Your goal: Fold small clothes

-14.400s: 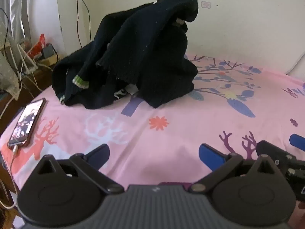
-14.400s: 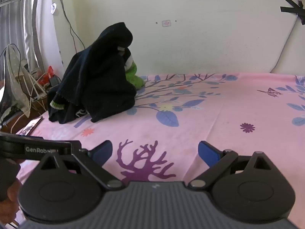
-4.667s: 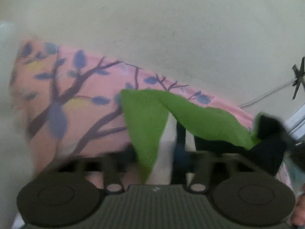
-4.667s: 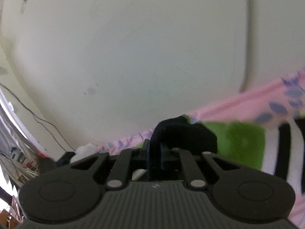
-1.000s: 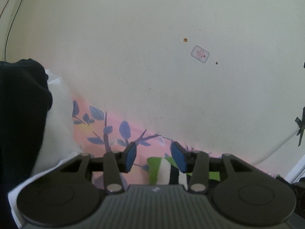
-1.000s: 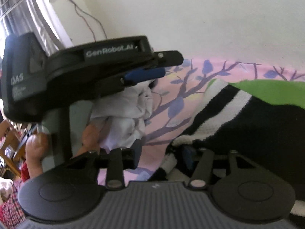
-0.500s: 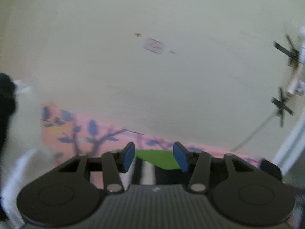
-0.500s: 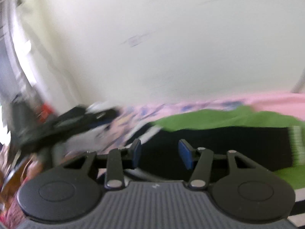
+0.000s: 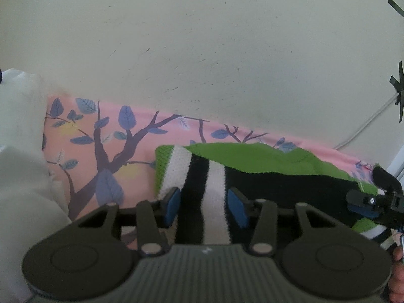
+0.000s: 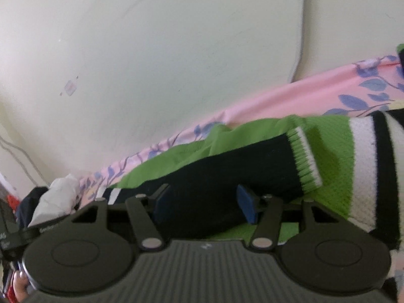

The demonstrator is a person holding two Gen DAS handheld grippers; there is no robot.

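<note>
a: left wrist view: your left gripper [image 9: 204, 208] straddles the sweater [image 9: 265, 171] hem on the bedsheet [image 9: 83, 136], jaws part open, gripping nothing.

b: right gripper [image 10: 202, 203] likewise, astride the sleeve [image 10: 227, 166] running rightward.

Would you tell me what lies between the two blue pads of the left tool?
In the left wrist view, the black-and-white striped part of the green sweater lies between the pads of the left tool, which stand open.
</note>
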